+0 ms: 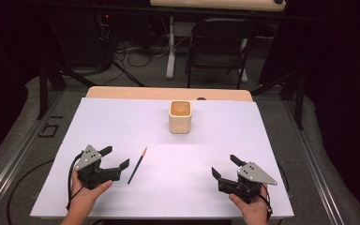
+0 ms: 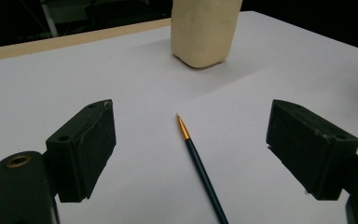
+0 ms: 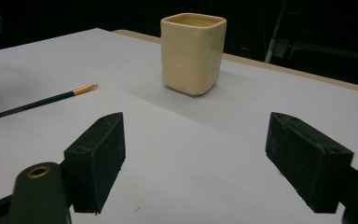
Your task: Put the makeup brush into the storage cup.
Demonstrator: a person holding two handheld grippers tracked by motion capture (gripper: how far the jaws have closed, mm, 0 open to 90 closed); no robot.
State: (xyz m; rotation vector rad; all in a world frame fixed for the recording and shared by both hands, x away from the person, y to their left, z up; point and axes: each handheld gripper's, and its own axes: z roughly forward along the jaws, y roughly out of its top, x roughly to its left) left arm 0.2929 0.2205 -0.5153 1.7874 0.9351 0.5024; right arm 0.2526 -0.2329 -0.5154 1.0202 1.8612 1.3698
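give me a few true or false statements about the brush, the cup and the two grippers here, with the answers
1. The brush lies flat on the table. True.
2. The left gripper is shut on the brush. False: its jaws are open and the brush lies beside it, untouched.
3. The cup stands upright, farther from the person than the brush. True.
4. The brush stands inside the cup. False: it lies on the table, apart from the cup.
5. The right gripper is open and holds nothing. True.
6. The brush lies nearer the right gripper than the left. False: it is close to the left gripper.
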